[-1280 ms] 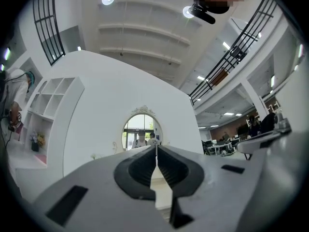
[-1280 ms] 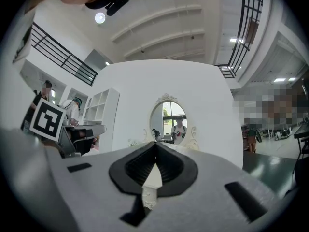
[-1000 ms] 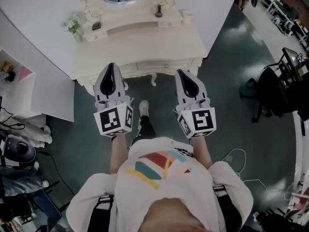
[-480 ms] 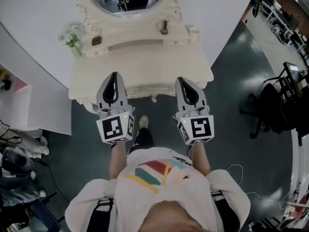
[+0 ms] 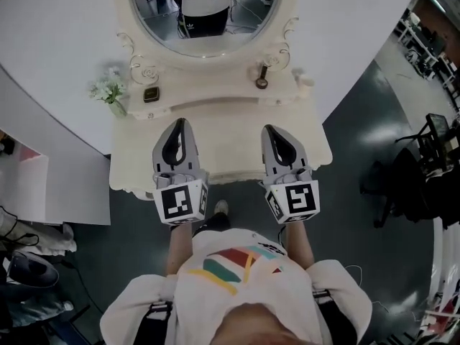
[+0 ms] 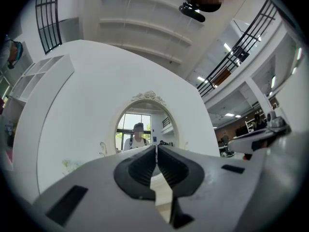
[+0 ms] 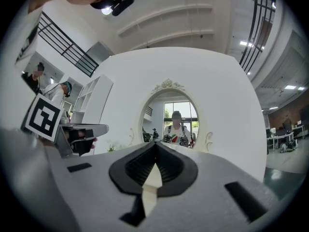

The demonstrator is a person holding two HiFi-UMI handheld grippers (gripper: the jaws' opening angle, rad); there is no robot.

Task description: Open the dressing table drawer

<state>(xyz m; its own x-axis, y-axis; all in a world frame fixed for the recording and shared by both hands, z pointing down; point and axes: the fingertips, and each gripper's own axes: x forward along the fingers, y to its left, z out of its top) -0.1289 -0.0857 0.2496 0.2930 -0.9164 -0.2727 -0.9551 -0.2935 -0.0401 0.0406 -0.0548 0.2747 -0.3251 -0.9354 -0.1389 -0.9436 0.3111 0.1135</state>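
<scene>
Cream dressing table (image 5: pixel 223 149) (oval mirror (image 5: pixel 205 20) above), white wall (image 5: pixel 57 20), dark floor (image 5: pixel 374 121)

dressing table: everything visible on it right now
The dressing table is cream, apparently painted wood, with carved scrolls and a wavy front edge. An oval mirror rises at the back above a shelf holding a flower vase, a dark square item, a dark knobbed piece and a pale jar. The visible top is bare. It stands on dark floor against a white wall. Its drawer front is hidden from above. The left gripper and right gripper, both shut, hang over its front half; contact unclear.
</scene>
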